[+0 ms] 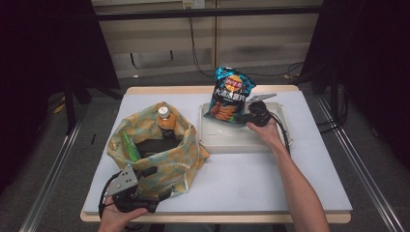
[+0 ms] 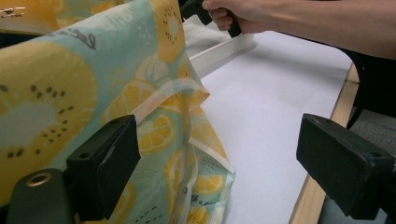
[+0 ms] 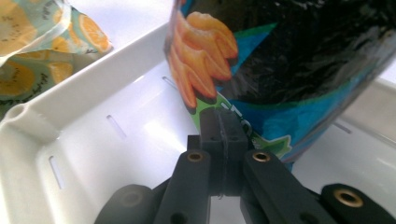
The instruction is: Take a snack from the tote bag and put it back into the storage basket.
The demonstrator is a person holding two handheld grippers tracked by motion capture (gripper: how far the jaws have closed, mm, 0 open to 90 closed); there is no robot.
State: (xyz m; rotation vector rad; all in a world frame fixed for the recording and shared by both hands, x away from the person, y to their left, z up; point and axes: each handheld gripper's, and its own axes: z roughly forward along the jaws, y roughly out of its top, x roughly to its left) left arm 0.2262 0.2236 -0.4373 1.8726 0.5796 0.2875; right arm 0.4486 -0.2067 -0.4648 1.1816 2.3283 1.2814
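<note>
With the right gripper [image 3: 223, 135] pinched shut on only the chip bag's [image 1: 228, 96] lower edge above the white tray [image 1: 241, 142], the slick bag may slip, while the left gripper [image 2: 219, 163] gapes open beside the fruit-print bag [image 1: 159, 145].

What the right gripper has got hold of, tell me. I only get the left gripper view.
Observer: The right gripper is shut on the bottom edge of a crisp bag.
Operator: Say where that bag is.
Observer: It is held upright over the white tray, at the tray's far side.
Operator: Now list what is inside the fabric bag.
Observer: A bottle with a white cap stands in the fabric bag, and a green packet leans at its left side.
</note>
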